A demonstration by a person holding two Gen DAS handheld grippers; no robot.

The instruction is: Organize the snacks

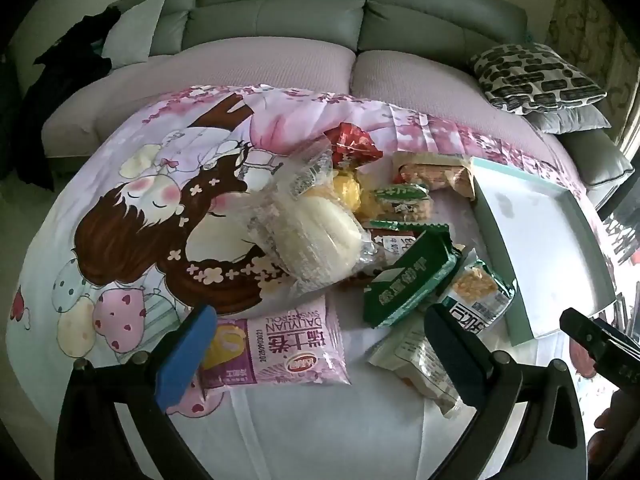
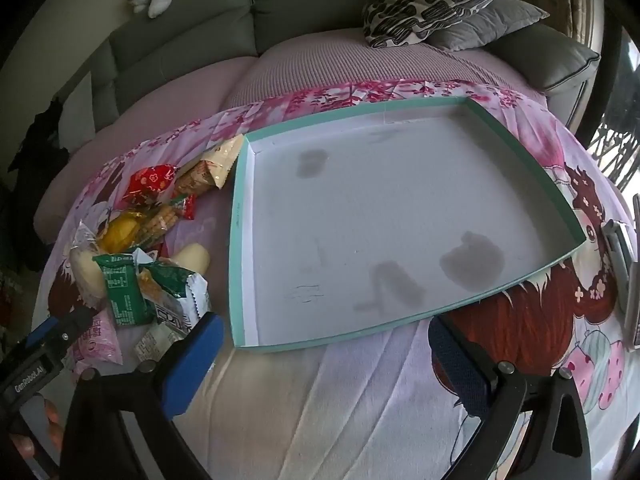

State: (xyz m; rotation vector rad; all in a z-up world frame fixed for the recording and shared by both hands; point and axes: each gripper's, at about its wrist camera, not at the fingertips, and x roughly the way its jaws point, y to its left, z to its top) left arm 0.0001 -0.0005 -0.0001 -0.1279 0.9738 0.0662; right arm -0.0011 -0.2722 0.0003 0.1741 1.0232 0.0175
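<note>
Both the left gripper (image 1: pixel 320 344) and the right gripper (image 2: pixel 324 356) hover spread wide with nothing between their jaws, apparently because the snack pile (image 1: pixel 340 216) at frame centre awaits sorting into the bare teal tray (image 2: pixel 240 216) beside it.

Your left wrist view looks steeply down, close over the snack pile (image 1: pixel 360 232); your right over the tray (image 2: pixel 400 220); both share each.

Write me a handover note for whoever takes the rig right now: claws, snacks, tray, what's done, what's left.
Left claw: open, empty, above the purple Swiss roll pack.
Right claw: open, empty, at the near edge of the teal tray.
Snacks: all heaped on the cartoon cloth left of the tray, including the green packs, clear-wrapped bread and red pack.
Done: nothing; the tray holds no snacks.
Left: move every pack into the tray, probably starting with the purple one.
</note>
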